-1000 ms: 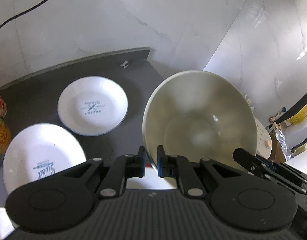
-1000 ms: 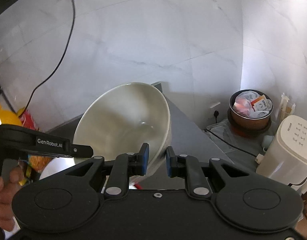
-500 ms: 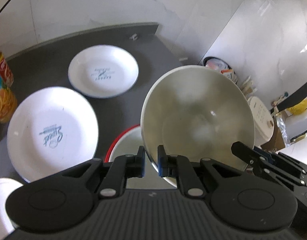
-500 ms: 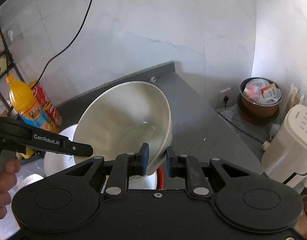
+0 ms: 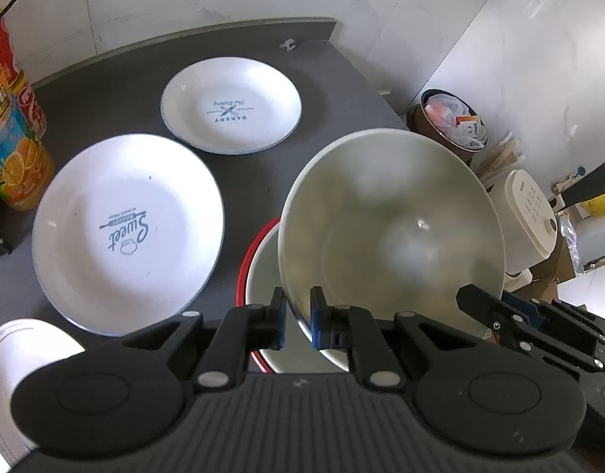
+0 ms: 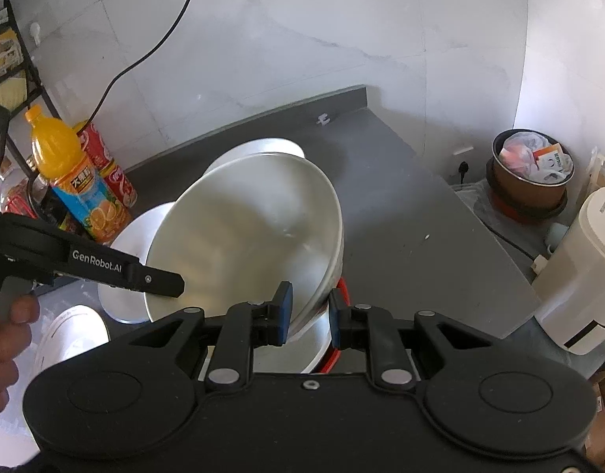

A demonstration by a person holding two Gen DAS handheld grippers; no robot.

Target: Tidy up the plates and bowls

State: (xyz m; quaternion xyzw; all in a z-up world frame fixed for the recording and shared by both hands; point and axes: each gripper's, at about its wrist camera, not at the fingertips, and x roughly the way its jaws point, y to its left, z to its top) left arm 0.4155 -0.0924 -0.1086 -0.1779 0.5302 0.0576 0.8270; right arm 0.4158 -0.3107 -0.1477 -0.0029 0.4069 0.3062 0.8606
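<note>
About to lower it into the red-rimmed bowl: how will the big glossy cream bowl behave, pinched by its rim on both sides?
The big glossy cream bowl looks like glazed ceramic, so probably heavy and slick. The left gripper and right gripper pinch only thin rim edges, so it may slip or pivot. It hangs tilted over the red-rimmed bowl, so a hard landing could chip either.

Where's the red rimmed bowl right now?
In the left wrist view the red rimmed bowl sits on the dark counter, low centre, right of the large Sweet plate, mostly hidden beneath the cream bowl.
</note>
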